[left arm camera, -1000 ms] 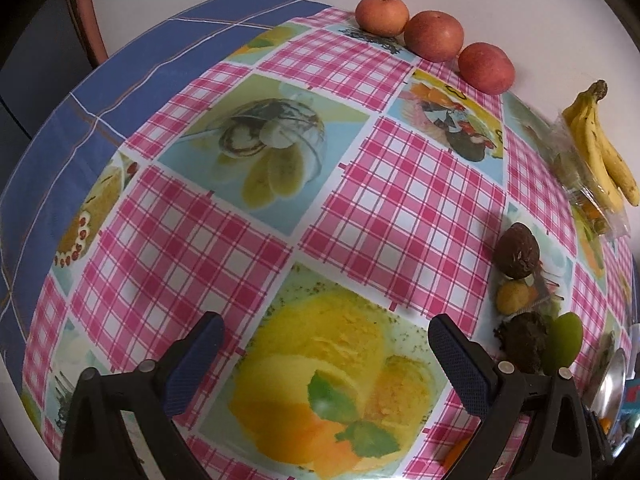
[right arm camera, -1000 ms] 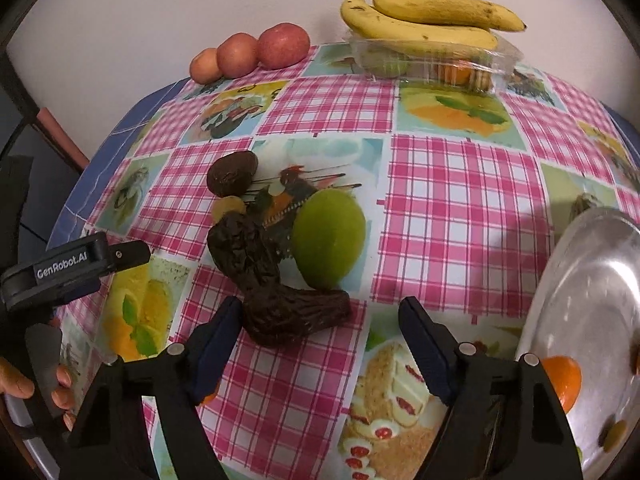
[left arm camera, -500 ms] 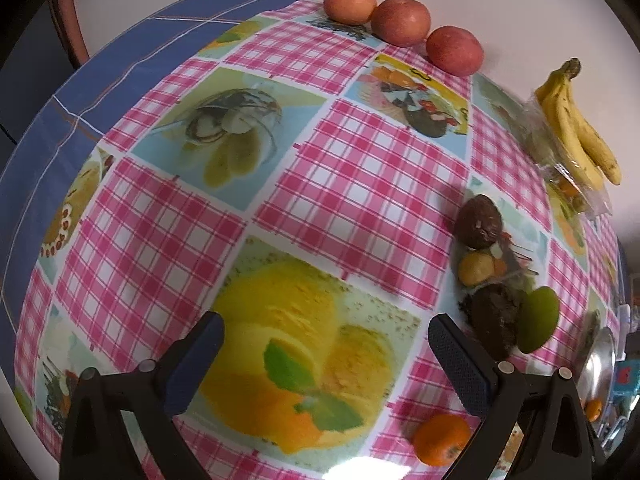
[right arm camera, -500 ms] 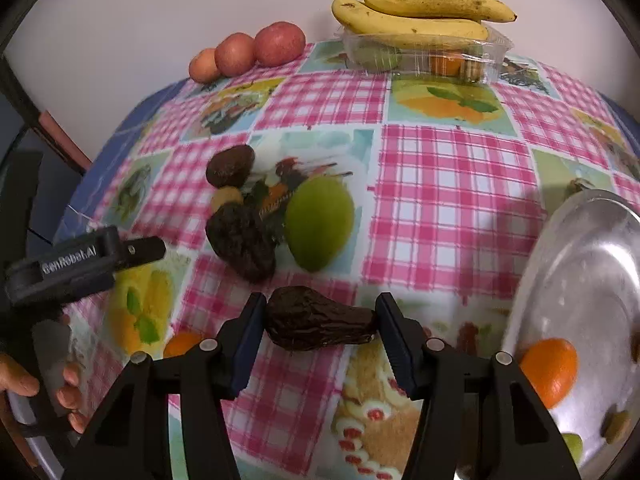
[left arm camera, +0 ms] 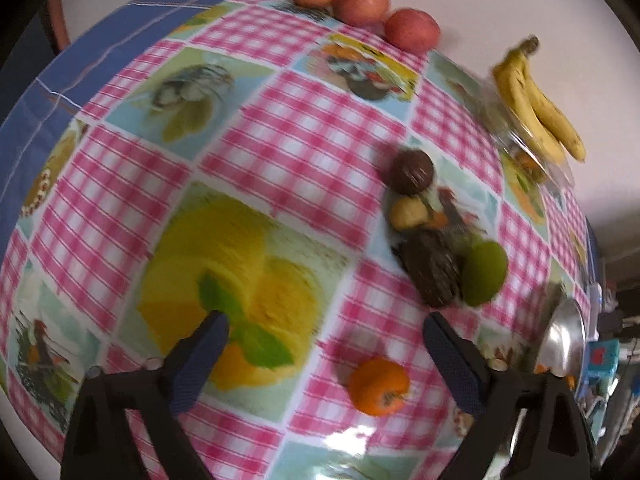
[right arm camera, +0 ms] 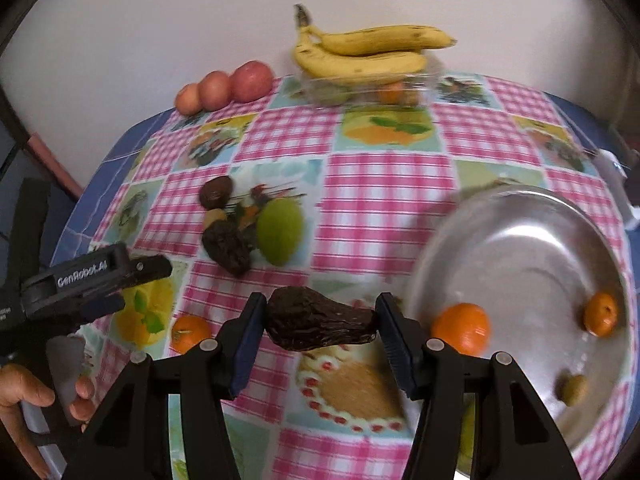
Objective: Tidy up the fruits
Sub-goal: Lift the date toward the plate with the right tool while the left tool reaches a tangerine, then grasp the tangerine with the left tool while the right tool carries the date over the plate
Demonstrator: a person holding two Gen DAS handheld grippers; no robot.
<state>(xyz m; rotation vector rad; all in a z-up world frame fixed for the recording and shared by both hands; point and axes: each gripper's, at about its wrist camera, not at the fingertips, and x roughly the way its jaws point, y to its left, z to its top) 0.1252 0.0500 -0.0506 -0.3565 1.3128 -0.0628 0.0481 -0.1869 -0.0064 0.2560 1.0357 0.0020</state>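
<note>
Two tongs showed: right tongs [right arm camera: 320, 322] clamped a dark avocado [right arm camera: 318, 324] crosswise, its neck pointing right toward the steel bowl [right arm camera: 520, 240]; left tongs [left arm camera: 326, 330] gaped wide.

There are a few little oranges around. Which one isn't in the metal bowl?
The orange on the checked tablecloth, left of the right gripper. The other two oranges lie inside the metal bowl.

Checked, fruit-printed tablecloth [right arm camera: 372, 216]; white wall [right arm camera: 160, 20].
</note>
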